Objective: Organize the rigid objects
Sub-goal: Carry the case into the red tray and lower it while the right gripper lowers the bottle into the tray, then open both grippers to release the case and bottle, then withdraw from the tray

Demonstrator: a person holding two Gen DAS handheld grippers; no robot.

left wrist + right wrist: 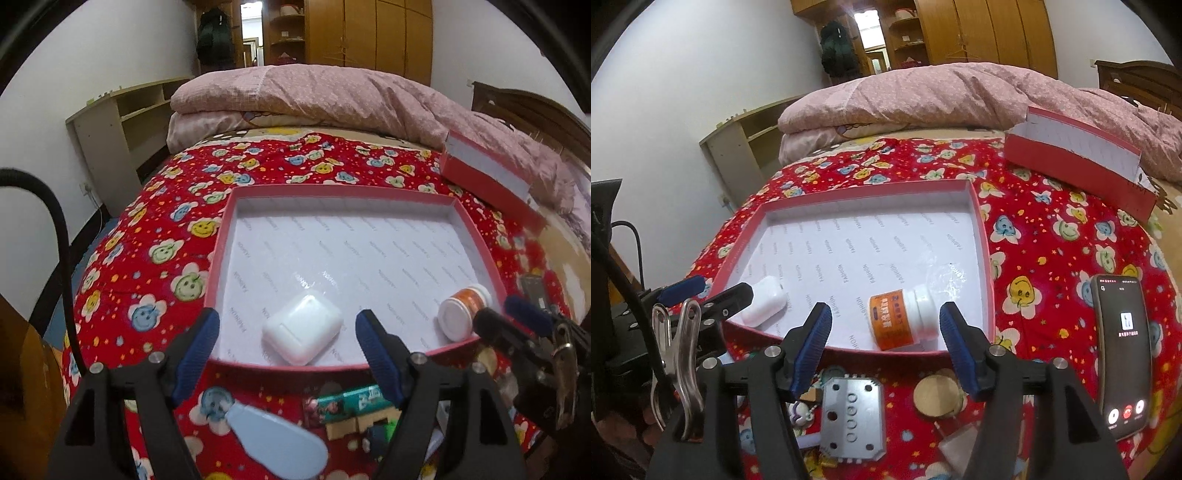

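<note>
A shallow red box (221, 236) (982, 229) with a white printed lining lies on the bed. A white earbud case (301, 326) (764, 301) lies near its front edge. An orange pill bottle (463, 308) (901, 319) with a white cap lies on its side at the front right. My left gripper (286, 354) is open and empty, just in front of the case. My right gripper (884, 345) is open and empty, just in front of the bottle.
In front of the box lie a light blue flat piece (273, 439), a green packet (351, 404), a metal plate (851, 421), a round tan disc (938, 397) and a lit phone (1123, 354). The box lid (487, 173) (1078, 166) leans on a pink quilt (314, 96).
</note>
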